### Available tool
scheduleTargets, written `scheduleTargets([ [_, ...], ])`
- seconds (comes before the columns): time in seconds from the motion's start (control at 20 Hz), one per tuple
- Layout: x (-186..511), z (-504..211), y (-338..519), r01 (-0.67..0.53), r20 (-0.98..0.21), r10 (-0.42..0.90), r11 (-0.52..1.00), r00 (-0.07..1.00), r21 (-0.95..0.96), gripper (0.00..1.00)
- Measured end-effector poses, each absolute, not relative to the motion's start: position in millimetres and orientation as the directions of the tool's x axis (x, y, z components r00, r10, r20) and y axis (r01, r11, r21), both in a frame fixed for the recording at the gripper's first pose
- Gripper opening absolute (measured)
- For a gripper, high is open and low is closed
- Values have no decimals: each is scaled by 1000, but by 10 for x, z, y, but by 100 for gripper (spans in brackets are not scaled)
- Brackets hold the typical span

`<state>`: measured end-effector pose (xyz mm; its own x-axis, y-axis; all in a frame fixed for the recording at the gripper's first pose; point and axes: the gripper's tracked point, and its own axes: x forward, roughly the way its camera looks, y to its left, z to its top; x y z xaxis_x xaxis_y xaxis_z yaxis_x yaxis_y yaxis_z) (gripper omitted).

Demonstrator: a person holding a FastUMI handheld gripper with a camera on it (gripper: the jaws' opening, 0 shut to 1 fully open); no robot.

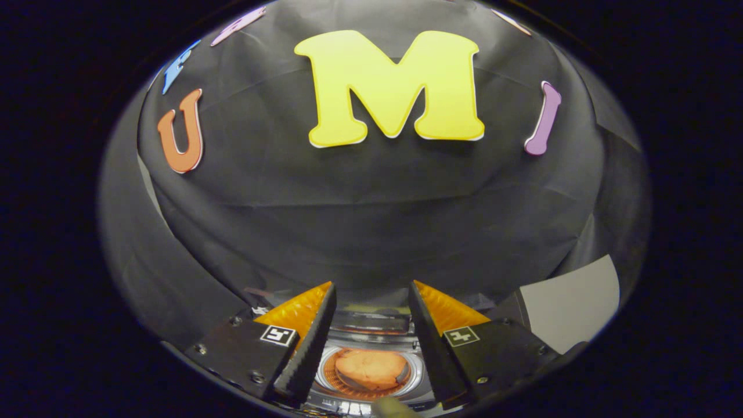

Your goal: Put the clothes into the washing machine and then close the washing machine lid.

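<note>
We note the booth wall taking up most of the gripper view, so the tool is pitched fairly level, looking outward more than downward. A pale grey panel stands off beyond the right-hand finger, against the wall; we cannot tell what it belongs to. Low between the fingers sits the washing machine, seen from above: its round drum opening is uncovered, ringed in shiny metal, and we cannot tell where the lid lies. Inside the drum lies an orange piece of clothing, bunched into a flat lump, its longer side running across from finger to finger. The gripper is spread wide with nothing between its fingers; the fingers straddle the drum opening without touching it, held above it. Our judgement: the loading step looks done and the lid remains. The governing relation is that the machine lies below and just ahead of the fingertips, centred between them, so the coming move calls for finding the lid near the opening's far rim.
</note>
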<state>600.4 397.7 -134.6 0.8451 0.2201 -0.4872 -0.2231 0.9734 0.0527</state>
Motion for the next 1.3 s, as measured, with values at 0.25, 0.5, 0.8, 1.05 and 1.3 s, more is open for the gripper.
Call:
scheduleTargets([
  [0.25,6299,-1421,4082,-214,-512,218,975,831,67,78],
  [0.5,6565,-1660,4139,-198,-555,208,977,805,79,78],
  [0.8,6703,-1925,4134,-181,-605,187,981,774,72,78],
  [1.05,6689,-2116,4147,-181,-644,188,980,742,78,78],
  [1.3,6660,-2215,4150,-179,-653,189,980,733,83,79],
])
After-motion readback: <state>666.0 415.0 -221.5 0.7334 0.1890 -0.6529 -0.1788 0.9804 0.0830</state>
